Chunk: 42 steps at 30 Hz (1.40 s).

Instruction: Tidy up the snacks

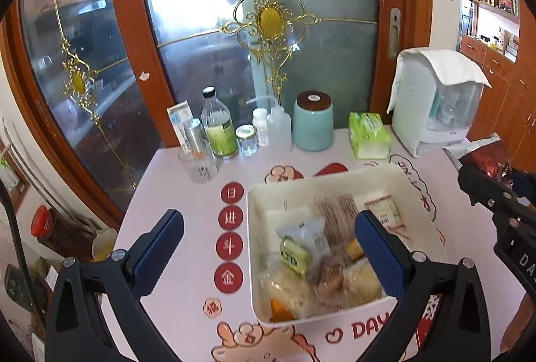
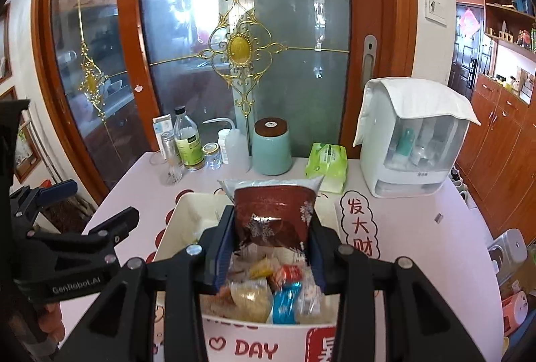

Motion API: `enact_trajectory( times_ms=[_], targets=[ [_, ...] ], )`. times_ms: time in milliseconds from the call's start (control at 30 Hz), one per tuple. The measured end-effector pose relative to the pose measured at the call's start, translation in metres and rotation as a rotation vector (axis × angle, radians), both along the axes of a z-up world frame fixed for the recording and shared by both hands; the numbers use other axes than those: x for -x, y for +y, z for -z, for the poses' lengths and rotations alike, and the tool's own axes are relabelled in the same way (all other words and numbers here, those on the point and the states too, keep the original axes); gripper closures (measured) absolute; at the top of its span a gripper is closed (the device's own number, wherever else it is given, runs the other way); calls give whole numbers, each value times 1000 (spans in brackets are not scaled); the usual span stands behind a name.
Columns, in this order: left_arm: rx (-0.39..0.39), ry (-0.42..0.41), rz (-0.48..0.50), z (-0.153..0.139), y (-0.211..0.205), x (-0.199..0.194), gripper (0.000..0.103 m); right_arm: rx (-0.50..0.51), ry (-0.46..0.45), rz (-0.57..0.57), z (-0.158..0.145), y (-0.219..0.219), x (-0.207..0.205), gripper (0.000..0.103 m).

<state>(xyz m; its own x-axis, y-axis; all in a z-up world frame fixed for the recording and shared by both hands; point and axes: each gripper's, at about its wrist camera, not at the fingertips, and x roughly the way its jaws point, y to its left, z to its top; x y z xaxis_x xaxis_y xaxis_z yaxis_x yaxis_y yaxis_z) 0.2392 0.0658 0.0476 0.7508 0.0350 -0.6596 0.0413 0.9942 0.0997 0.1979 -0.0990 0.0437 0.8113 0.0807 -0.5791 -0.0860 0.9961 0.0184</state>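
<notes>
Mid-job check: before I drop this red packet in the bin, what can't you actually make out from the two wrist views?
- Snack labels in the white bin: motion-blurred in the left wrist view.
- Bin's middle, right wrist view: hidden behind the red snack packet and the right hand-held gripper.
- Packet's lower end: covered by the fingers.
- Left hand-held gripper: open, empty; its body is cut off by the bottom edge.
</notes>
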Motion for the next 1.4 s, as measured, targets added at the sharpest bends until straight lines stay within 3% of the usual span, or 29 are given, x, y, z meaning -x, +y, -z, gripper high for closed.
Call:
enact_trajectory(
  times_ms=[300,867,1033,1400],
  targets=[
    [-11,77,-11,30,-2,-35,1,-15,79,47,23,-6,-45,62],
    [-24,163,45,74,-9,-68,1,-28,152,77,51,-10,-79,61],
    [41,244,69,90,-4,-79,0,-48,223,42,67,-6,-96,61],
    [96,275,72,101,3,-77,0,-99,304,53,97,-10,-94,50]
  ],
)
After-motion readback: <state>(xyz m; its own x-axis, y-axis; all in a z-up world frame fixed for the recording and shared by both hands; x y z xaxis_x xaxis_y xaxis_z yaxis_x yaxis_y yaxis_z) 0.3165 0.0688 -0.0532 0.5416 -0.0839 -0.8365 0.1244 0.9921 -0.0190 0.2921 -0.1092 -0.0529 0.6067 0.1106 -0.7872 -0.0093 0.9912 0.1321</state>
